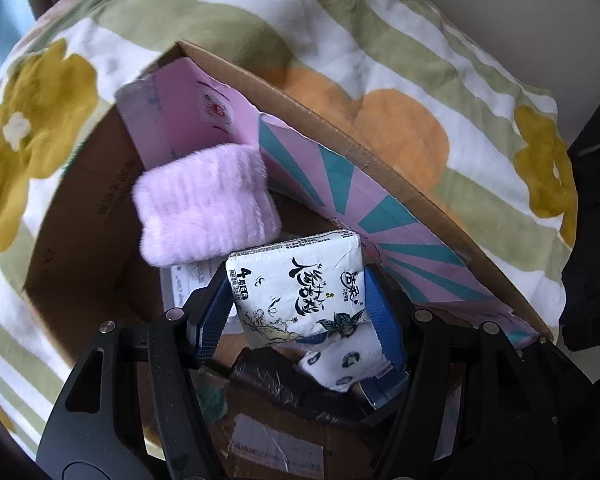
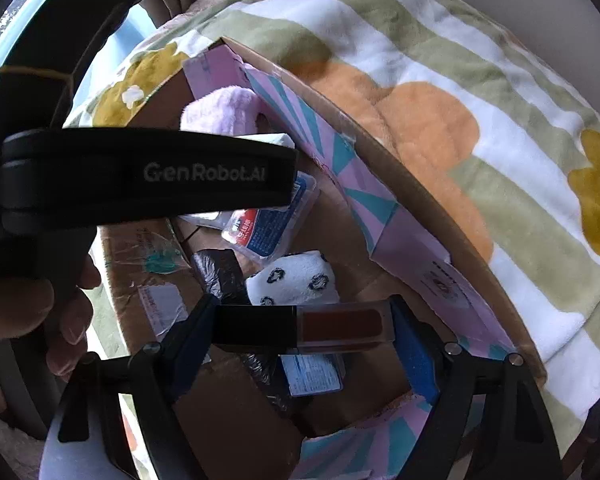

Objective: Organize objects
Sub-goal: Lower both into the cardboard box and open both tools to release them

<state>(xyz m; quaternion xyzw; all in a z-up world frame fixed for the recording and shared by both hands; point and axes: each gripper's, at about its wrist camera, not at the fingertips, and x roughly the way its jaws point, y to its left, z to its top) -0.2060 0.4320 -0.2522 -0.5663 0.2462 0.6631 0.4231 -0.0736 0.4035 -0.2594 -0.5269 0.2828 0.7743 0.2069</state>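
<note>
My left gripper [image 1: 300,304] is shut on a white tissue pack [image 1: 300,280] with black lettering, held over an open cardboard box [image 1: 380,148]. A fluffy pink cloth [image 1: 208,204] lies in the box just beyond the pack, and a white sock with dark prints [image 1: 340,360] lies below it. My right gripper [image 2: 300,326] is shut on a lip gloss tube [image 2: 304,326] with a black cap and a dark red body, held crosswise over the same cardboard box [image 2: 420,184]. Under it lie the white printed sock [image 2: 296,276] and a blue and red packet [image 2: 268,228].
The box sits on a bed cover [image 1: 420,60] with green stripes, orange patches and yellow flowers. Pink and teal paper [image 1: 380,216] lines the box's far wall. The left gripper's black body [image 2: 148,176] and a person's hand [image 2: 32,308] fill the left of the right wrist view.
</note>
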